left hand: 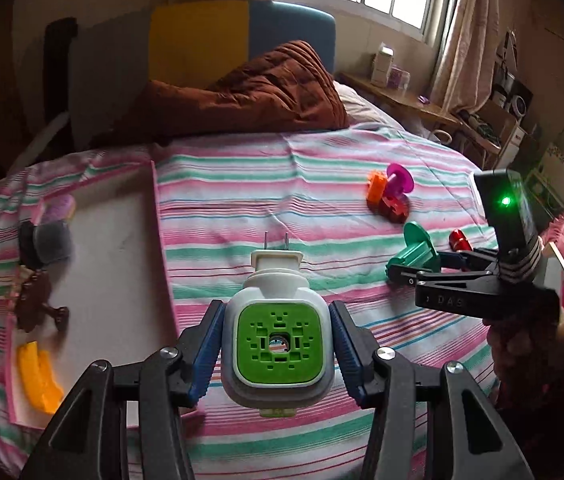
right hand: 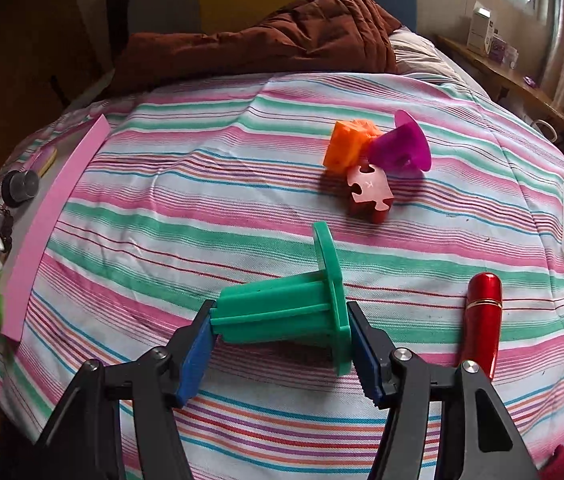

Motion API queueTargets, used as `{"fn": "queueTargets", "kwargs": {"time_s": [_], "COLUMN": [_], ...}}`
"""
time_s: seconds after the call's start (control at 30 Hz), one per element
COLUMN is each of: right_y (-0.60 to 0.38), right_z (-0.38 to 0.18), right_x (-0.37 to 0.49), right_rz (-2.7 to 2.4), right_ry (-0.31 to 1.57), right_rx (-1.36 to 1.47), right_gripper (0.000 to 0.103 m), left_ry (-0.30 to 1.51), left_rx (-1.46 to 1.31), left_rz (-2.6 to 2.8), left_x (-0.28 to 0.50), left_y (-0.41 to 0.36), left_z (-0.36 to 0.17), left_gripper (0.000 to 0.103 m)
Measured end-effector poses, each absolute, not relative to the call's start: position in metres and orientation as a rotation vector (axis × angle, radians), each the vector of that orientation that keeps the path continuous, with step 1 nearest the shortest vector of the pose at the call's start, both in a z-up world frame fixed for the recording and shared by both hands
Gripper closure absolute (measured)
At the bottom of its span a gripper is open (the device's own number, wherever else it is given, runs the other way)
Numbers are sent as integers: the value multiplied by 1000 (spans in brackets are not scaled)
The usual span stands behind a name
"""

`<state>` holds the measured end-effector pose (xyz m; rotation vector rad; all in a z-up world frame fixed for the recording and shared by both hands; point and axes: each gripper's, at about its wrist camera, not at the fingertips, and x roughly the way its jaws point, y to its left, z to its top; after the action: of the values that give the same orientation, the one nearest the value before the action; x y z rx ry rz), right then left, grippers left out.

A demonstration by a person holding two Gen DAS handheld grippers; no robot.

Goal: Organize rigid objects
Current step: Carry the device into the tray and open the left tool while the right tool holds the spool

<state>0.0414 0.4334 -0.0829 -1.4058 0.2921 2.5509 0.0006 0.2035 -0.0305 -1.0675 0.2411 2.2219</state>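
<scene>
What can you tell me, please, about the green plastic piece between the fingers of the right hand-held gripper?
The green plastic piece looks like moulded rigid plastic: a ribbed, cross-section stem ending in a flat round flange. It lies on its side on the striped bedspread, stem pointing left in the right wrist view and flange on edge to the right. The right hand-held gripper brackets it, blue pads at the stem tip and flange face. From the left wrist view it appears gripped at the bed surface.

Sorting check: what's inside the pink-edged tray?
The tray holds a yellow piece, brown figure and dark cylinder; its near corner is hidden behind the left tool.
</scene>
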Motion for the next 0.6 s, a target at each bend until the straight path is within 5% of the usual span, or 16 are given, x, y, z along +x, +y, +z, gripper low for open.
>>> {"fn": "queueTargets", "kwargs": {"time_s": [0.6], "right_y": [430], "right_z": [-87], "right_x": [36], "right_rz": [2565], "right_ry": [237], "right_rx": [-1386], "right_gripper": [40], "left_ry": [189], "left_rx": [-1112], "left_rz": [2348], "left_x": [-2], "left_y": [154], "left_z": [-19], "left_gripper": [50]}}
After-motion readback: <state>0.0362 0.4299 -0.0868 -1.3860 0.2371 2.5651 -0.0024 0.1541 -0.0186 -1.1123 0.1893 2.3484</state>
